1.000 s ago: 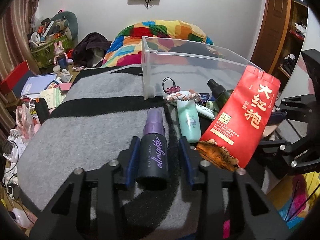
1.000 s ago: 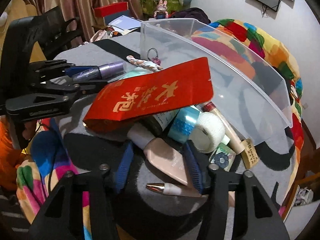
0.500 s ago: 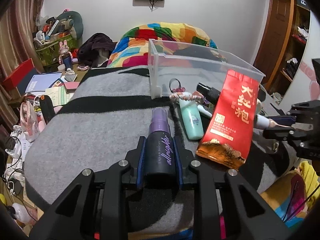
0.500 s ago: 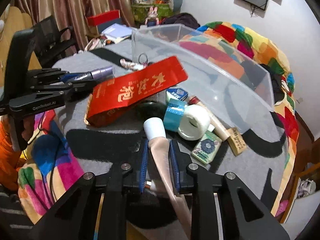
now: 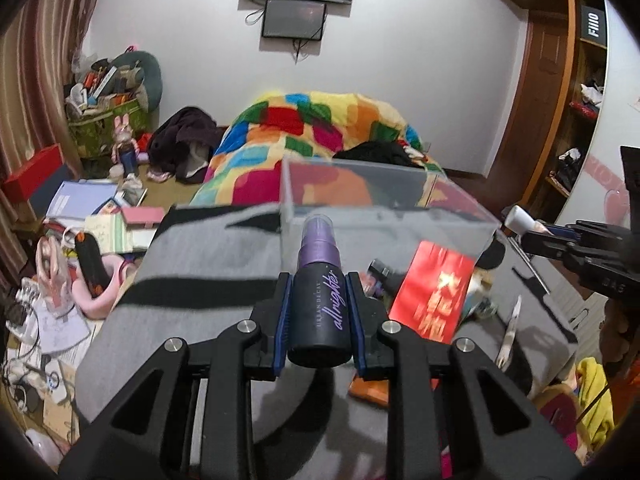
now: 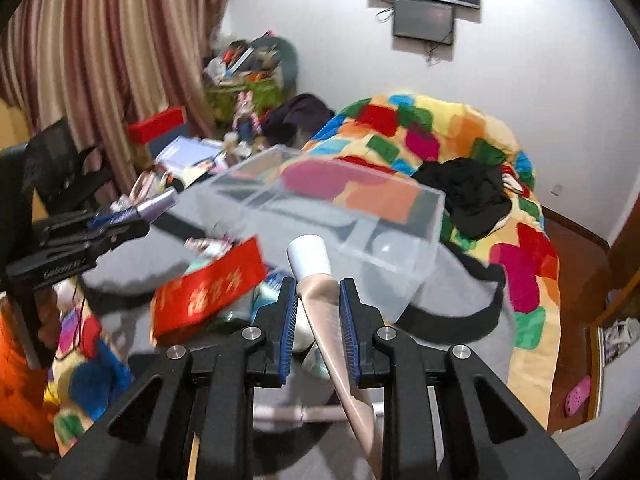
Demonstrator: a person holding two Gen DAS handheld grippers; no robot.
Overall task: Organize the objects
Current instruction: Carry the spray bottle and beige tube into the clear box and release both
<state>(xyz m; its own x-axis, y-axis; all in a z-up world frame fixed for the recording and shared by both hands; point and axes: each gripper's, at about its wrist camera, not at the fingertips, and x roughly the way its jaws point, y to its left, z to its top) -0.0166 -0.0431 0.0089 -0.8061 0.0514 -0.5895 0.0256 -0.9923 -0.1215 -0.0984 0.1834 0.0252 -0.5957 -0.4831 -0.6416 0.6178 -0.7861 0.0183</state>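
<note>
Tabletop: the grey-and-black striped blanket-covered tabletop (image 5: 192, 264) carries the loose items and the bin; both grippers are lifted above it.
Bin: the clear rectangular plastic bin (image 6: 336, 216) stands at the far part of the tabletop, open side up, apparently with nothing in it; it looks like the place both held items should go.
Pouch: the red foil pouch with gold lettering (image 5: 434, 296) lies just in front of the bin among small clutter, so each carry should pass over it, not through it.
Left gripper: the left gripper (image 5: 320, 312) has its jaws closed on the black spray bottle with a purple cap (image 5: 320, 292), cap pointing toward the bin's near wall.
Right gripper: the right gripper (image 6: 318, 312) has its jaws clamped on the beige squeeze tube with a white cap (image 6: 320, 288), cap forward, tail trailing back between the arms.
Step in hand: judged as carrying both items to the bin.
How to do it well: clear the near rim before lowering, keep the two grippers apart over the opening, lay each item down low inside before letting go, and mind the tube's soft body slipping.
</note>
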